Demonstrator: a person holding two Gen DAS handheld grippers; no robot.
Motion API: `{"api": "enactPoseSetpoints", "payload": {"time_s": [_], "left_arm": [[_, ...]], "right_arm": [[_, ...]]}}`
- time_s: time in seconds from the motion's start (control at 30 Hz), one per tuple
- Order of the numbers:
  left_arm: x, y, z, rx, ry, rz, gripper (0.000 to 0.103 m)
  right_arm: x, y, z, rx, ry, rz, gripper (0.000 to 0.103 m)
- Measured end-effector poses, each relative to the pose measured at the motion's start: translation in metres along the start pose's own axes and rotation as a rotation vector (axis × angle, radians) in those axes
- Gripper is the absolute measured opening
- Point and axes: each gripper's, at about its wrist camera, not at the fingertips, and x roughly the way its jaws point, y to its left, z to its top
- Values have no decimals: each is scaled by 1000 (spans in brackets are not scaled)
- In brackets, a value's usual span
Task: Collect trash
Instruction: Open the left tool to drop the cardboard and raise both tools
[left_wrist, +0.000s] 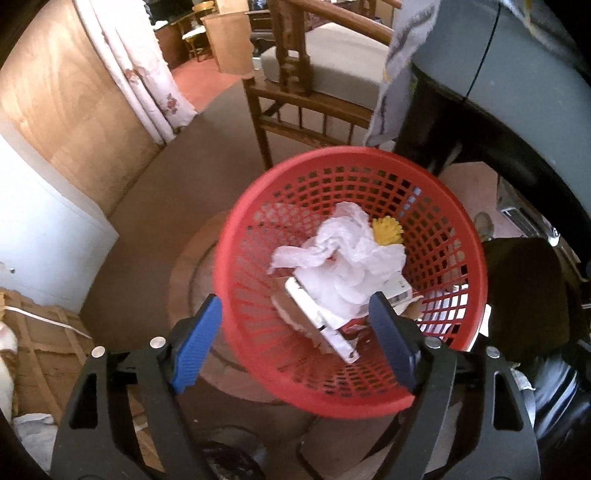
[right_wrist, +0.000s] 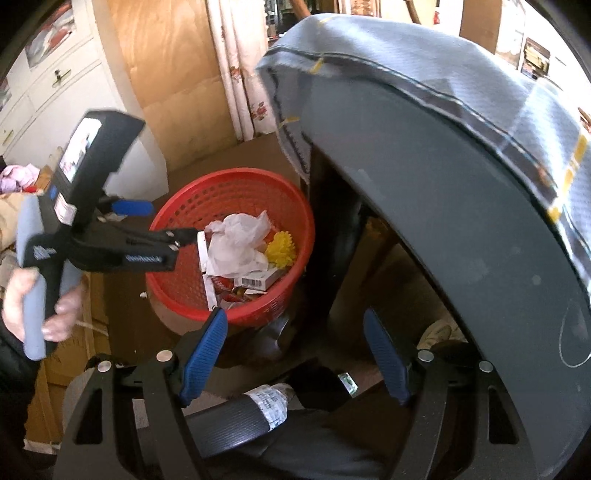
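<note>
A red mesh basket (left_wrist: 236, 236) stands on the floor and holds a crumpled white plastic bag (left_wrist: 343, 254), a yellow spiky ball (left_wrist: 386, 230) and flat white boxes (left_wrist: 317, 317). My left gripper (left_wrist: 295, 343) hangs open right over the basket's near side, one pad outside the rim and one inside, and nothing is pressed between them. The right wrist view shows the same basket (right_wrist: 236, 173), with a hand holding that left gripper (right_wrist: 162, 221) above it. My right gripper (right_wrist: 295, 356) is open and empty, short of the basket. A labelled plastic bottle (right_wrist: 273, 402) lies low beneath it.
A round grey table (right_wrist: 443, 221) draped with a cloth (left_wrist: 399, 74) rises at the right, close to the basket. A wooden chair (left_wrist: 295, 92) stands behind the basket. White cabinets (left_wrist: 37, 221) and cardboard (left_wrist: 44, 350) line the left. A shoe (left_wrist: 484, 225) shows under the table.
</note>
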Motion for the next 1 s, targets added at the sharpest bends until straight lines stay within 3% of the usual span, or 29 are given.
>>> {"api": "enactPoseSetpoints", "payload": {"time_s": [0.17,0.27,0.37,0.57,0.87,1.0], "left_arm": [[-34,10,4,-20,-61,26,79],[-69,10,15,-43,-146,24,79],[-110,0,27,-52,-239,14,79],[-166,-28,48,-35,-363,87,85],[-195,-46,62,-133,-326,164,88],[-212,-39,35,-247,-315,199,93]], "right_arm": [[-14,-1,6,1,-42,-11,75],[-29,-9,14,21,-90,0,75],[-51,-16,23,22,-148,19,77],[-86,-25,36,-22,-255,56,84],[-92,-38,37,-44,-260,183,92],[-98,-45,30,-49,-245,190,97]]}}
